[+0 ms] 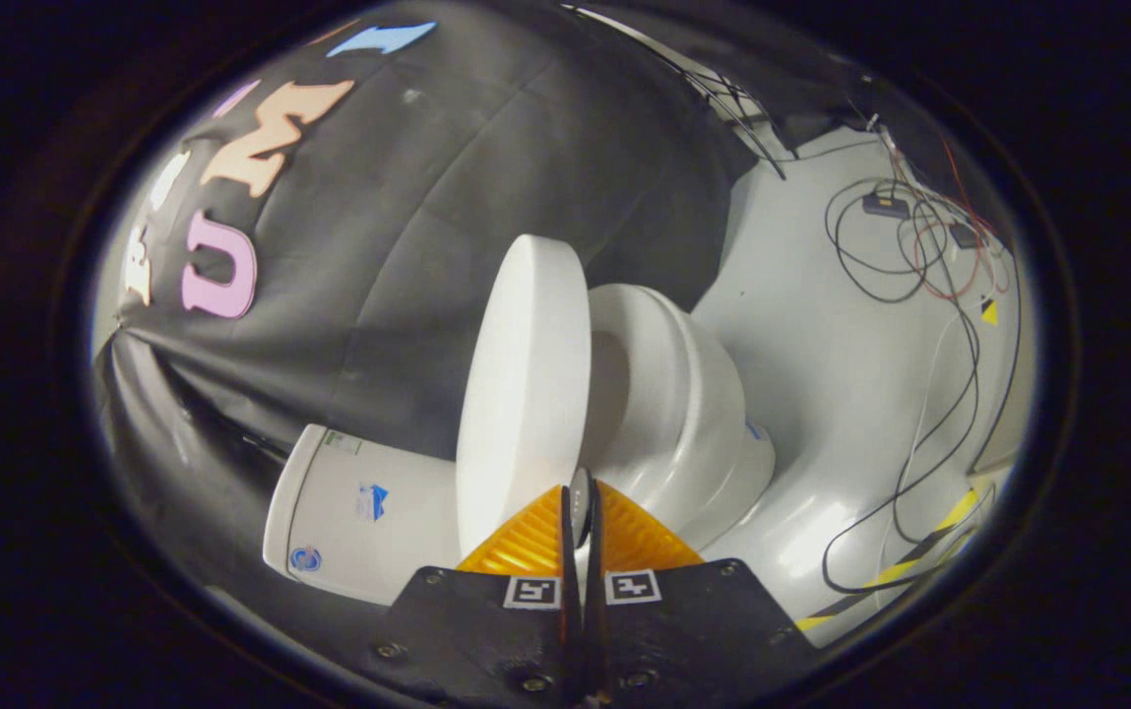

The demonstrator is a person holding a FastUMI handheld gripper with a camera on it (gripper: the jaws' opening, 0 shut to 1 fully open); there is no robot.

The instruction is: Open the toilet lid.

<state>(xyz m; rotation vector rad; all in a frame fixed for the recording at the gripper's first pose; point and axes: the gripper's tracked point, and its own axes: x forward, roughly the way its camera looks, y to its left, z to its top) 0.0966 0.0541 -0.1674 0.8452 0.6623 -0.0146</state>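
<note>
1. Gripper point(580, 507): the 2 orange fingers point(526, 542) are nearly together w/ a thin slit between; the front rim of the toilet lid point(523, 394) sits in that slit, so it looks pinched on the lid edge.
2. Lid is lifted well off the bowl point(668, 404), standing near upright, between the tank point(353, 512) and the bowl; seat opening visible behind it.
3. Step, as I judge: late in the lift, lid approx at full swing.
4. Next move calls for: ease lid back twd tank till it rests, then part fingers & pull clear w/o dragging it fwd.
5. Cables point(919, 256) on floor, well apart.
</note>
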